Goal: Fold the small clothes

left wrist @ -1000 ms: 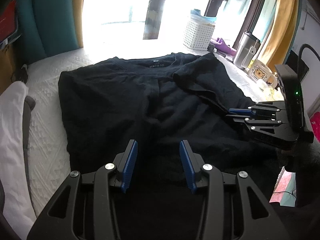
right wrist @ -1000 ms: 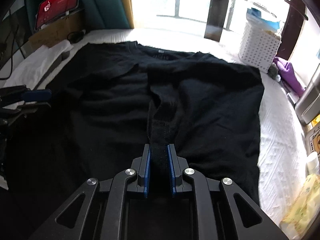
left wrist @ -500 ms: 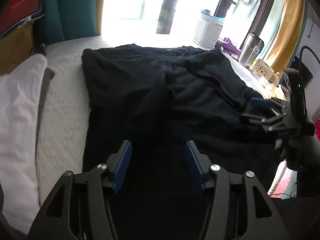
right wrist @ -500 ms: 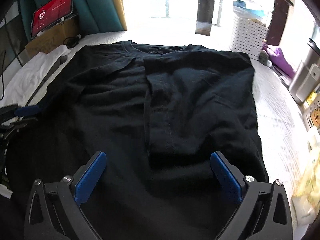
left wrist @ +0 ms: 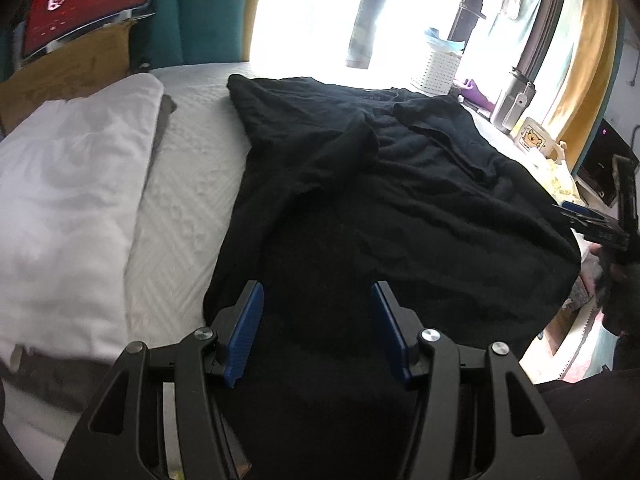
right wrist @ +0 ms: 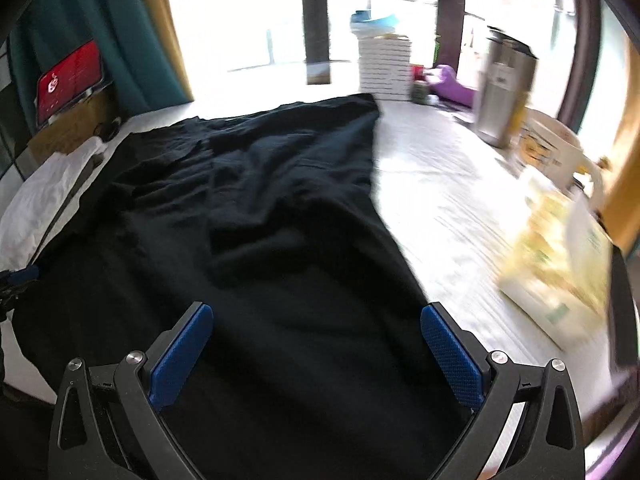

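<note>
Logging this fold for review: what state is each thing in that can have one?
black T-shirt: spread on the bed, both sleeves folded inward, wrinkled.
left gripper: open, nothing between its pads.
right gripper: wide open, holding nothing.
white cloth: folded, beside the shirt.
red screen: lit.

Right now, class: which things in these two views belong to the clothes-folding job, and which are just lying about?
Part of the job:
black T-shirt
left gripper, open
right gripper, open

Just lying about:
white folded cloth
white basket
steel flask
bear mug
red-screen tablet
</note>
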{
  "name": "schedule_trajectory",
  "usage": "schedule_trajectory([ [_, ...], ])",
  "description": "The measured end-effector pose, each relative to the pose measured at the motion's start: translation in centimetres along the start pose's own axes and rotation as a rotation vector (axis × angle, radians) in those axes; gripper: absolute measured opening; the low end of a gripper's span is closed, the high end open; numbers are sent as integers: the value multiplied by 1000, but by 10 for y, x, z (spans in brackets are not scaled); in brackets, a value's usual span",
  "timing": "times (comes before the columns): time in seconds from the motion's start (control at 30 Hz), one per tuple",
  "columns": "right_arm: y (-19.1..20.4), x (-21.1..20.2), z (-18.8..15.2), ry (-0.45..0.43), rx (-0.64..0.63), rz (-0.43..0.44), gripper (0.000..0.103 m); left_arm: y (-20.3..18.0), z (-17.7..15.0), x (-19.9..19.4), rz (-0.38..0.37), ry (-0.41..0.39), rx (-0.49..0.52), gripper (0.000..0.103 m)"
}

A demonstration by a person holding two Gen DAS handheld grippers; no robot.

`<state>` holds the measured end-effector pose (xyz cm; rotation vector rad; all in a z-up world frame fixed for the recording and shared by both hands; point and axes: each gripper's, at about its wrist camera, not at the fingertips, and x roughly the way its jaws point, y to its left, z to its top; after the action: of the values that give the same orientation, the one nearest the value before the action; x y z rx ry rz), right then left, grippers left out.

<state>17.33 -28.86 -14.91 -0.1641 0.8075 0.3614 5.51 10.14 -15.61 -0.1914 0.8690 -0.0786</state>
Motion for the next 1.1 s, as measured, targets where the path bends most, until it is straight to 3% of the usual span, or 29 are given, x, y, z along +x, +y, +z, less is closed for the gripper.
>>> schedule_trajectory([
  [0.37,-23,-48,-47,-50,49,-54,103,9,-37,-33,138,-78,-5,65],
  [0.6,-32,-65,-61,-90,63,-65,103,12,-55,-41,143,-83,9,65],
  [0.87,-42,-79,-63,-122,76,-80,103,-12,-65,-39,77,-86,81,65],
  [1.1,-61,-79,-94,-110,114,-47,103,-17,-72,-33,111,-52,98,65],
])
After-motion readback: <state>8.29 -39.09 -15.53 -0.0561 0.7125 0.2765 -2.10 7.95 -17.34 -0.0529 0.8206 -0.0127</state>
